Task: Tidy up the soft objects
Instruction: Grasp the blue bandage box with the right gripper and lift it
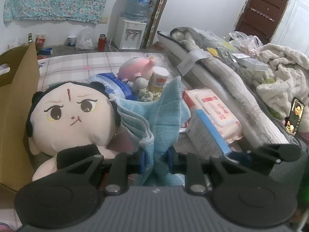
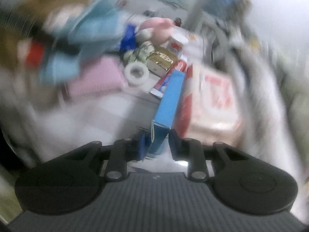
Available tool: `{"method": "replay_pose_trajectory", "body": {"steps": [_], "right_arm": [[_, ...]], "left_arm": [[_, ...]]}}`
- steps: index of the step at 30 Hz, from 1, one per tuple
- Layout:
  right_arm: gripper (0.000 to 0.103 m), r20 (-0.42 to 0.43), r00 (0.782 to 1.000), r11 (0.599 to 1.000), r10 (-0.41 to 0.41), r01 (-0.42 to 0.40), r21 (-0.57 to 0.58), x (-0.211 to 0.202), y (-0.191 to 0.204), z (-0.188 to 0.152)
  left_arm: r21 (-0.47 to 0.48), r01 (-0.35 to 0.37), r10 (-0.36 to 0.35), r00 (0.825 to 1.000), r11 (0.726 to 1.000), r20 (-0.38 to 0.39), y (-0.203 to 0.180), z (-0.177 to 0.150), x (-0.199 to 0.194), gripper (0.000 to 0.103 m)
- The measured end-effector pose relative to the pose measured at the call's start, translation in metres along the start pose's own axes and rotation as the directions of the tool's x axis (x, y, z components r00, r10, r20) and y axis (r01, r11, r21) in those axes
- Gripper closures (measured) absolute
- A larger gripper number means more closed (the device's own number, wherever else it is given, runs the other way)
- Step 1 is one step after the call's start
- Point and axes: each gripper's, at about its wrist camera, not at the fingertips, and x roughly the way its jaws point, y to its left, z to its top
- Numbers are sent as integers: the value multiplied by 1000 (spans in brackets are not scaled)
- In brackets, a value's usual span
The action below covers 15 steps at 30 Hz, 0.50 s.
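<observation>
Loosely: ribbed blue towel (image 1: 164,116) beside round plush doll (image 1: 71,116).

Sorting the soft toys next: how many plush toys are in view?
2. A big-headed plush doll leans against the cardboard box at left; a pink plush toy lies farther back on the bed. Others may be hidden in the clutter.

Light-blue towel (image 1: 166,119) – bunched, upright – beside cream plush doll (image 1: 71,116).
</observation>
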Motion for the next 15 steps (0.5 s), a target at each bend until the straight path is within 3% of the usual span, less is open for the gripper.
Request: {"method": "replay_pose_trajectory", "body": {"steps": [1, 3, 6, 7, 9, 12, 15], "right_arm": [[79, -3, 1000, 995, -29, 29, -91, 1, 10, 0], [79, -19, 1000, 980, -14, 10, -201, 2, 24, 0], [68, -45, 995, 973, 85, -92, -212, -5, 26, -1], [66, -44, 992, 973, 120, -126, -193, -7, 25, 0], [48, -41, 985, 976, 168, -172, -135, -11, 14, 3], [30, -25, 971, 971, 237, -237, 21, -17, -11, 8], [18, 25, 956, 943, 294, -294, 153, -18, -25, 14]], "left_arm": [[-1, 2, -2, 1000, 1000, 0, 0, 0, 0, 81], [-3, 2, -2, 1000, 1000, 2, 0, -1, -1, 81], [-9, 4, -4, 1000, 1000, 5, 2, -1, -2, 80], [-13, 5, -5, 1000, 1000, 4, 2, -1, -2, 80], [-17, 5, -5, 1000, 1000, 5, 3, -1, -2, 80], [-17, 6, -6, 1000, 1000, 6, 3, -1, -2, 80], [-17, 5, -4, 1000, 1000, 6, 3, -1, -2, 80]]}}
